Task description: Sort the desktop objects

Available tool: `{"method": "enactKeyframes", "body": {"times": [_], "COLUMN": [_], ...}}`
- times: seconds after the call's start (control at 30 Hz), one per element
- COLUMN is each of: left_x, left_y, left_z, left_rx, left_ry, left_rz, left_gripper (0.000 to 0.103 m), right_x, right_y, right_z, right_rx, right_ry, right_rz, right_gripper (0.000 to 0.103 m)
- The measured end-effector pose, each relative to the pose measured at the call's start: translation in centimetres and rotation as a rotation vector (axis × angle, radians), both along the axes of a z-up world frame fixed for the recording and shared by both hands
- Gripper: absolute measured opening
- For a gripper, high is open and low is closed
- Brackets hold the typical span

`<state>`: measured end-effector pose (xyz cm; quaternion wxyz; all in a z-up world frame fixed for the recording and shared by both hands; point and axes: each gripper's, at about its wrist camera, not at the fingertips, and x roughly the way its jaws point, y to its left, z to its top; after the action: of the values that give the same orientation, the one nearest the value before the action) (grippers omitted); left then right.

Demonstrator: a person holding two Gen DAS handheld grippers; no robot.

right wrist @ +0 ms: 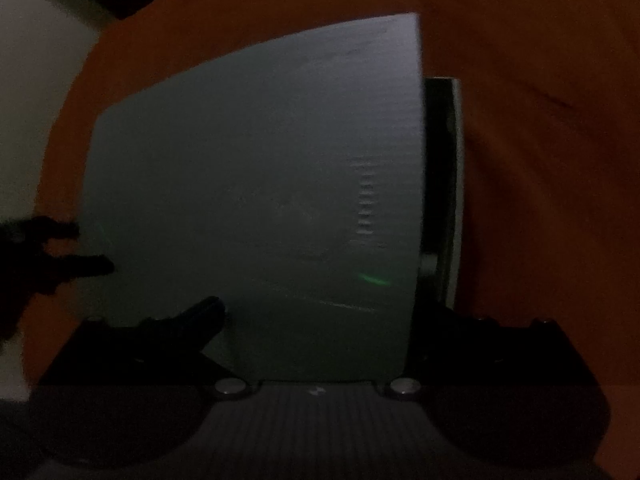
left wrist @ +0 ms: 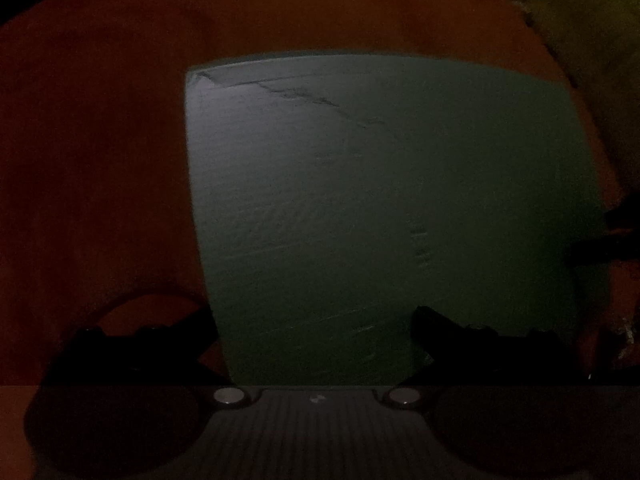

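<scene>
Pretty dark shots here, so bear with me. The thing I'm dealing with is a flat grey-green board (left wrist: 380, 208), and it fills most of the middle of both wrist views. It's lying on an orange table (left wrist: 100, 140) that wraps around it on the left, top and right of the frame.

Left wrist view: my left gripper (left wrist: 316, 332) sits at the bottom centre, with its two dark fingers (left wrist: 452, 328) spread wide. One is off the board's left edge over the orange; the other overlaps the board's lower right part. So the left one is open. I can't tell if either finger actually touches the board. There's a crease line running across the board's upper left corner. At the right edge of the frame, two dark prongs poke in toward the board, which is my other gripper.

Right wrist view: my right gripper (right wrist: 320, 320) is at the bottom centre, also spread apart, with the left finger tip lying over the board's lower left area and the right finger in shadow past the board's right edge. Just beside that right edge stands a dark slab with a pale rim (right wrist: 444, 184); too murky to say what it is. At the left edge of the frame my left gripper's prongs show, reaching the board's left side. A pale wall (right wrist: 36, 100) fills the upper left.
</scene>
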<state>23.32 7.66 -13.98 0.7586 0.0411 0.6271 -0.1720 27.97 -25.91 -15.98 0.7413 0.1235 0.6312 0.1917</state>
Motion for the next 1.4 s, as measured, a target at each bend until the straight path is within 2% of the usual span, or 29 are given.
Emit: {"method": "enactKeyframes", "body": {"times": [0.07, 0.13, 0.2, 0.3, 0.43, 0.53, 0.67, 0.83, 0.9, 1.07, 1.13, 1.23, 1.33, 1.4], "left_x": [0.8, 0.7, 0.5, 1.8, 3.5, 5.3, 7.3, 8.5, 8.2, 8.0, 9.0, 9.7, 7.8, 8.1], "left_y": [0.1, 0.0, -0.7, -0.4, 0.3, 1.2, 1.8, 1.3, 1.5, 1.6, 1.3, 2.1, 1.2, 1.4], "left_z": [0.0, -1.0, -1.6, -0.8, 0.7, 0.0, -1.1, -1.1, -2.4, -0.2, 0.2, -0.8, -0.2, -0.4], "left_rx": [0.005, 0.044, 0.06, 0.07, 0.055, 0.033, -0.045, -0.082, -0.087, -0.088, -0.074, -0.028, 0.043, 0.028], "left_ry": [0.012, 0.039, 0.018, 0.007, -0.037, -0.014, 0.01, -0.005, 0.005, -0.017, -0.007, 0.003, 0.012, 0.024], "left_rz": [-0.013, -0.04, -0.057, -0.057, -0.033, 0.002, 0.039, 0.043, 0.046, 0.023, -0.001, -0.033, -0.043, -0.02], "left_gripper": [0.103, 0.103, 0.103, 0.103, 0.103, 0.103, 0.103, 0.103, 0.103, 0.103, 0.103, 0.103, 0.103, 0.103], "right_x": [-0.1, -0.5, -1.0, -1.2, 1.0, 2.6, 3.7, 3.2, 1.9, 0.7, 0.3, 0.0, 0.5, 0.9], "right_y": [0.3, 1.1, 1.6, 2.9, 2.8, 1.9, 1.3, 1.5, 1.6, 1.3, 1.1, 0.6, 0.5, 0.5], "right_z": [0.2, -0.3, -1.1, -1.9, -1.5, -1.0, -1.2, -1.2, 0.3, 4.5, 5.0, 3.6, 1.9, 1.2], "right_rx": [-0.017, -0.06, -0.075, -0.1, -0.053, -0.001, 0.053, 0.061, 0.066, 0.053, 0.028, -0.005, -0.034, -0.03], "right_ry": [-0.007, -0.023, -0.062, -0.108, -0.07, -0.103, -0.092, -0.098, -0.095, -0.148, -0.129, -0.072, -0.039, -0.029], "right_rz": [0.024, 0.064, 0.126, 0.176, 0.108, 0.041, 0.027, 0.028, -0.013, -0.044, -0.045, -0.074, -0.094, -0.097], "right_gripper": [0.103, 0.103, 0.103, 0.103, 0.103, 0.103, 0.103, 0.103, 0.103, 0.103, 0.103, 0.103, 0.103, 0.103]}}
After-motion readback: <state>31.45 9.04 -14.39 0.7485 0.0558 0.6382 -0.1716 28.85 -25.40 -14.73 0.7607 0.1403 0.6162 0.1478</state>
